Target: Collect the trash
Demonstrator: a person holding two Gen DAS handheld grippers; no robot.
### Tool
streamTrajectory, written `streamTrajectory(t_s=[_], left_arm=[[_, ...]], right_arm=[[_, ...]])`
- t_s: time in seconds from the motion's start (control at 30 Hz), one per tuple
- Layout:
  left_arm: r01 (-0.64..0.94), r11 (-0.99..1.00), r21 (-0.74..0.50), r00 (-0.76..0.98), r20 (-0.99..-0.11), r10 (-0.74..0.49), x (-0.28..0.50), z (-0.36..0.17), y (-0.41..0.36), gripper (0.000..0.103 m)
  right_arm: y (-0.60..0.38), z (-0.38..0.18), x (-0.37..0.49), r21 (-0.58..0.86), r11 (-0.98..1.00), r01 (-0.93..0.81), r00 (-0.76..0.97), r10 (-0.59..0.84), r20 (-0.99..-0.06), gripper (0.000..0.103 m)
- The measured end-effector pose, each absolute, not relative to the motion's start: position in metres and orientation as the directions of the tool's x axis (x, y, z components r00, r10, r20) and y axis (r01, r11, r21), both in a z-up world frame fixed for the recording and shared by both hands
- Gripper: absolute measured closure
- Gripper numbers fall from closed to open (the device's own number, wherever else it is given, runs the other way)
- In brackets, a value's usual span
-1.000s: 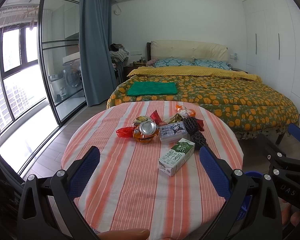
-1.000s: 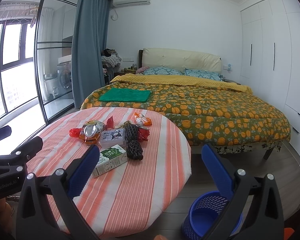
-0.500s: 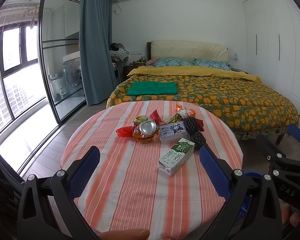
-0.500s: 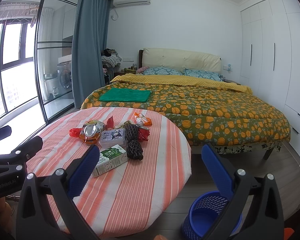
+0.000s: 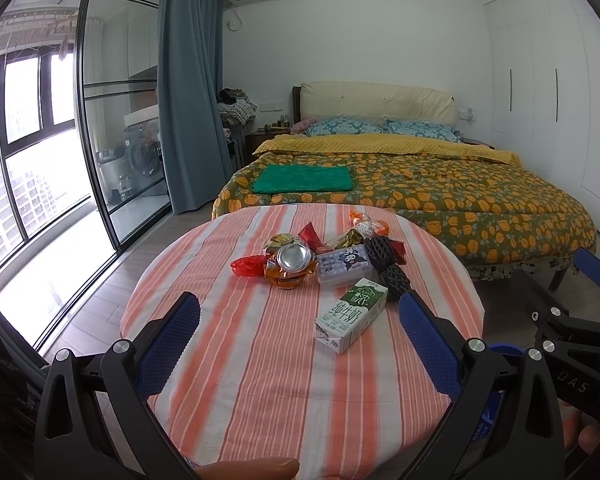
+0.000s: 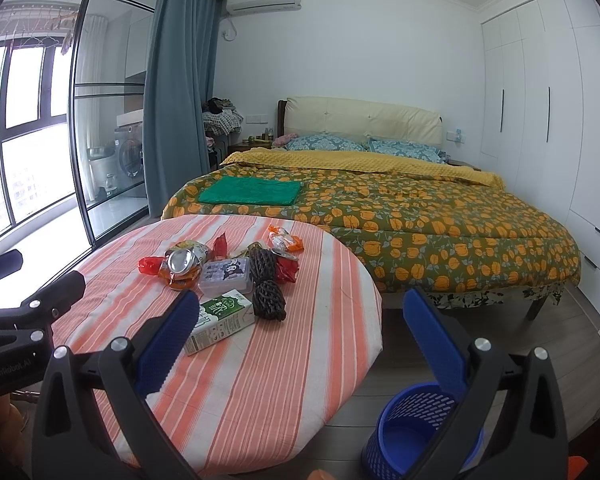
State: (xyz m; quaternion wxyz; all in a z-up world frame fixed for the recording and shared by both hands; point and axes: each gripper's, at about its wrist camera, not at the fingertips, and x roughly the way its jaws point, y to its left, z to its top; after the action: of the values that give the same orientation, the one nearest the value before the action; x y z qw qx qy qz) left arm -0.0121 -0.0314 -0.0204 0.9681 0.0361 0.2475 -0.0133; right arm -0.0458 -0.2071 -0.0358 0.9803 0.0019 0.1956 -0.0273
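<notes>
A heap of trash lies on the round striped table (image 5: 260, 360) (image 6: 260, 380): a green-and-white milk carton (image 5: 352, 314) (image 6: 220, 320), a crushed can (image 5: 294, 258) (image 6: 182, 260), a small clear box (image 5: 344, 268) (image 6: 226, 276), black foam netting (image 5: 386, 266) (image 6: 266, 284) and red and orange wrappers (image 5: 248, 266) (image 6: 286, 240). My left gripper (image 5: 300, 340) hangs open above the table's near half, short of the carton. My right gripper (image 6: 300, 340) is open over the table's right edge, with a blue mesh bin (image 6: 416, 436) on the floor below its right finger.
A bed (image 5: 420, 196) with an orange-flowered quilt and a folded green towel (image 5: 304, 178) stands behind the table. Glass doors and a grey curtain (image 5: 188, 92) fill the left side. White wardrobes (image 6: 548, 112) line the right wall. Wooden floor lies between table and bed.
</notes>
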Motion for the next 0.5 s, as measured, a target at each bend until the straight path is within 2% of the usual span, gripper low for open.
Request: streamTrajectory(t_s=[0.5], left_arm=[[0.093, 0.994, 0.053, 0.864, -0.500, -0.054, -0.008, -0.019, -0.043, 0.004]], right_arm=[[-0.218, -0.037, -0.046, -0.004, 0.998, 0.070, 0.924, -0.067, -0.377, 0.004]])
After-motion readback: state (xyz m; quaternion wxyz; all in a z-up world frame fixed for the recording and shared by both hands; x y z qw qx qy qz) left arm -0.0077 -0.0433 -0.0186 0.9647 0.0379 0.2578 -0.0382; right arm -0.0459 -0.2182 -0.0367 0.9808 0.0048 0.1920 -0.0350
